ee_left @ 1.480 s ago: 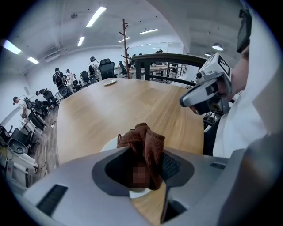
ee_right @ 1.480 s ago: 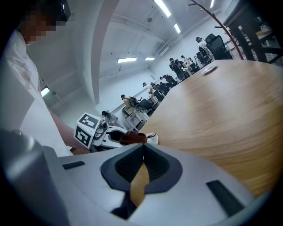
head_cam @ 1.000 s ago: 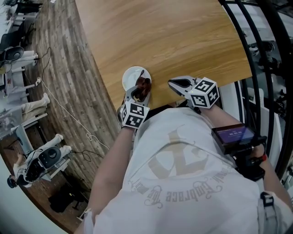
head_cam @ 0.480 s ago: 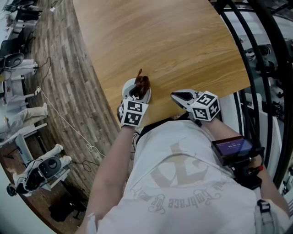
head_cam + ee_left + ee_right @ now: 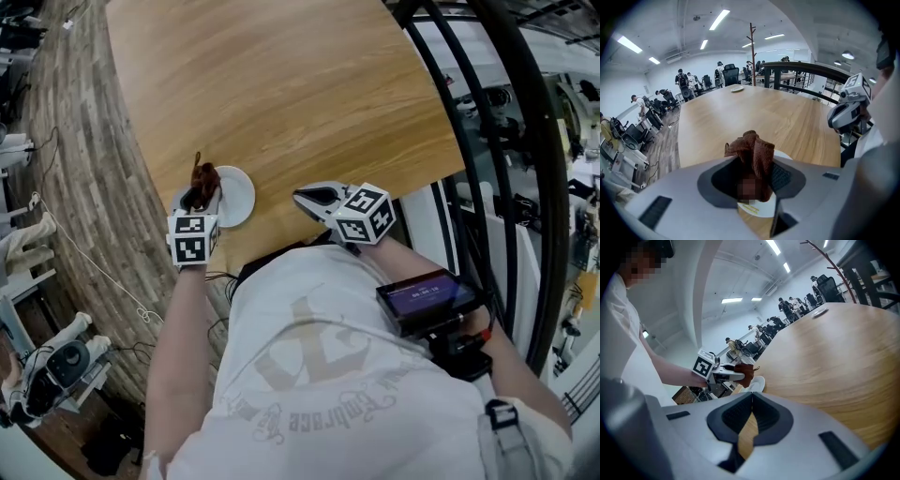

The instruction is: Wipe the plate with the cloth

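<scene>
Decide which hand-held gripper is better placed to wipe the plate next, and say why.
Left. The left hand-held gripper is shut on the cloth right over the plate. The right hand-held gripper is shut, empty, and off to the plate's side.

An open-plan office: long white ceiling strip lights (image 5: 719, 18), black swivel chairs (image 5: 731, 73), people grouped among desks (image 5: 683, 82), a tall brown coat stand (image 5: 752, 47), a grey-brown plank floor (image 5: 66, 169) and a broad curved light-oak tabletop (image 5: 281, 94).
</scene>
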`<act>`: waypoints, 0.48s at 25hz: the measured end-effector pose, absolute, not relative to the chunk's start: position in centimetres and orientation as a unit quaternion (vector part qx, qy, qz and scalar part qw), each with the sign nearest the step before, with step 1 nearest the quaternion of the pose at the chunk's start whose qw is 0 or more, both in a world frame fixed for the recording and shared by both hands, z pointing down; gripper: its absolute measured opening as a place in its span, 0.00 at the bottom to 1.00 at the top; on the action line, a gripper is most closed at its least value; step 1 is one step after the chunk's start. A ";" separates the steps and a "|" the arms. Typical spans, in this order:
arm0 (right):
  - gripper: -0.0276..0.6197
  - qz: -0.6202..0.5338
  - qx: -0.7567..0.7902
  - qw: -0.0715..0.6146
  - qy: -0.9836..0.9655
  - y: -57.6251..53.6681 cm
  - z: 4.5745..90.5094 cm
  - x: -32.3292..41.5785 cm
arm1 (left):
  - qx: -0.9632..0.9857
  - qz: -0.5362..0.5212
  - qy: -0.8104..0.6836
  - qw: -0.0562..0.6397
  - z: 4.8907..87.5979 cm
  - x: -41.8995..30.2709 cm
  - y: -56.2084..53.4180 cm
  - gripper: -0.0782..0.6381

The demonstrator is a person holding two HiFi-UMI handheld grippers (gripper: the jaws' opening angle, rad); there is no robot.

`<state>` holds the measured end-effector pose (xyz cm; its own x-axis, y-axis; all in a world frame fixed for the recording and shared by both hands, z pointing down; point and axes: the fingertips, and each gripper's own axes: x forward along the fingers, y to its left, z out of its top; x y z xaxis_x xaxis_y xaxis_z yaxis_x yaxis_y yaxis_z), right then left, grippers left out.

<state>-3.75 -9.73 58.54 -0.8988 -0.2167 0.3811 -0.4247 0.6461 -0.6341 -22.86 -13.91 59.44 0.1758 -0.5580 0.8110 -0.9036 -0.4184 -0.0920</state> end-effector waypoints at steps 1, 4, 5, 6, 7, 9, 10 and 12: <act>0.06 0.379 0.176 0.137 -0.898 -9.9 58.3 -3.7 | 0.733 0.408 -0.501 0.214 59.3 -23.1 -13.5 0.35; 0.06 0.372 0.174 0.137 -0.901 -10.5 57.7 -3.2 | 0.728 0.392 -0.516 0.223 59.2 -23.2 -12.1 0.34; 0.06 0.368 0.174 0.135 -0.903 -10.7 57.4 -3.2 | 0.727 0.382 -0.523 0.228 58.9 -23.2 -11.6 0.34; 0.06 0.364 0.173 0.133 -0.906 -11.0 57.1 -3.4 | 0.727 0.369 -0.531 0.231 58.6 -23.2 -11.2 0.34; 0.06 0.359 0.171 0.130 -0.908 -11.1 56.7 -3.6 | 0.726 0.355 -0.540 0.234 58.1 -23.2 -10.8 0.35; 0.06 0.345 0.160 0.127 -0.916 -11.1 55.9 -4.2 | 0.726 0.326 -0.556 0.238 57.0 -22.8 -9.8 0.35; 0.06 0.335 0.151 0.127 -0.921 -11.0 55.4 -4.3 | 0.726 0.311 -0.564 0.239 56.4 -22.5 -9.1 0.35; 0.06 0.317 0.136 0.126 -0.930 -10.7 54.5 -4.3 | 0.727 0.282 -0.577 0.242 55.5 -21.3 -7.6 0.34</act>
<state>-4.32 -10.68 54.47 -0.9316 -0.1726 0.3200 -0.3322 0.7616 -0.5564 -21.29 -7.61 55.50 0.1736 -0.7022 0.6905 -0.9761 -0.2157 0.0260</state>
